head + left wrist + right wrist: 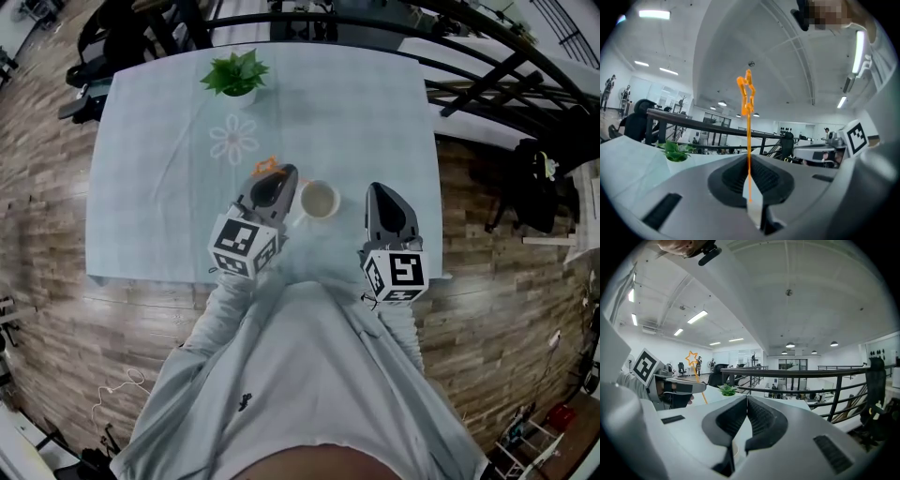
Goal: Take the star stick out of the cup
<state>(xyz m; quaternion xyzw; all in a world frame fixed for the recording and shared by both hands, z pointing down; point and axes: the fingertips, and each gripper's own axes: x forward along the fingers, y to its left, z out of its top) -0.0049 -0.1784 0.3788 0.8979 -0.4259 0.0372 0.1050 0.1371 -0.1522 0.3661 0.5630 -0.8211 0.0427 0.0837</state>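
Note:
My left gripper (287, 174) is shut on the thin orange star stick (267, 166), lifted above the table just left of the white cup (319, 200). In the left gripper view the stick (748, 140) stands upright between the closed fingertips, its star on top, held by my left gripper (748, 161). The stick is clear of the cup. My right gripper (376, 190) hovers right of the cup, apart from it. In its own view my right gripper (746, 398) has its fingertips touching with nothing between them, and the star stick (692, 358) shows at left.
A small green potted plant (236, 75) stands at the table's far side. The pale blue tablecloth (150, 187) has a flower print. A dark railing (487, 66) runs behind and right of the table, with wooden floor around.

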